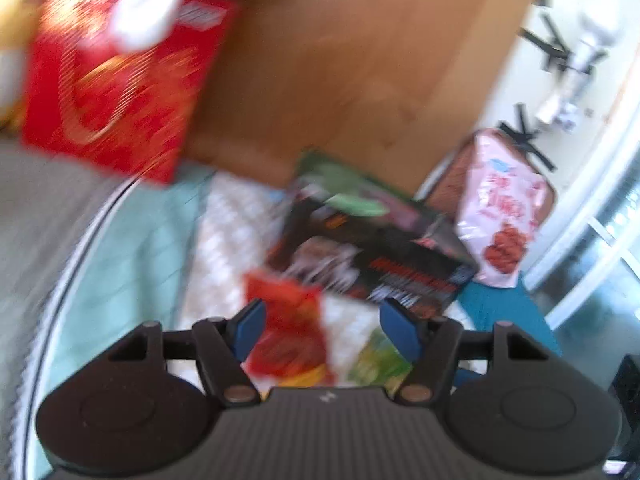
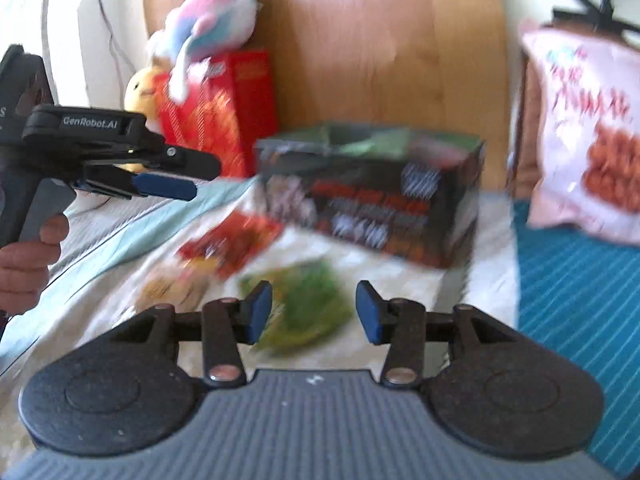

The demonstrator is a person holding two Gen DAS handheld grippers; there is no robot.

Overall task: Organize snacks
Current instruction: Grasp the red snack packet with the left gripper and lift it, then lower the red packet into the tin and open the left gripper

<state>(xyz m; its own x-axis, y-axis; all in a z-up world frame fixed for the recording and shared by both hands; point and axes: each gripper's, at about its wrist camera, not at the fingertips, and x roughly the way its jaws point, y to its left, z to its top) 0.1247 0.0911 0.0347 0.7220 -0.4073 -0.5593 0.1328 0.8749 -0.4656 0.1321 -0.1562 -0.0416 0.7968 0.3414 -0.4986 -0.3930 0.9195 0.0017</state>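
Observation:
My left gripper (image 1: 324,320) is open. Beyond its blue pads a red snack packet (image 1: 288,340) and a green packet (image 1: 380,364) lie on the white bed cover, and neither is gripped. My right gripper (image 2: 313,306) is open too and hovers over the green packet (image 2: 308,308), with the red packet (image 2: 232,244) to its left. An open black snack box (image 2: 368,192) stands behind them. In the right wrist view the left gripper (image 2: 188,176) shows at the left, held by a hand (image 2: 24,256). Both views are blurred.
A red carton (image 2: 216,112) leans against the wooden headboard (image 2: 380,60) with plush toys (image 2: 208,24) on it. A pink snack bag (image 2: 588,136) stands at the right over a teal striped cloth (image 2: 580,280). A tan packet (image 2: 168,288) lies near the red one.

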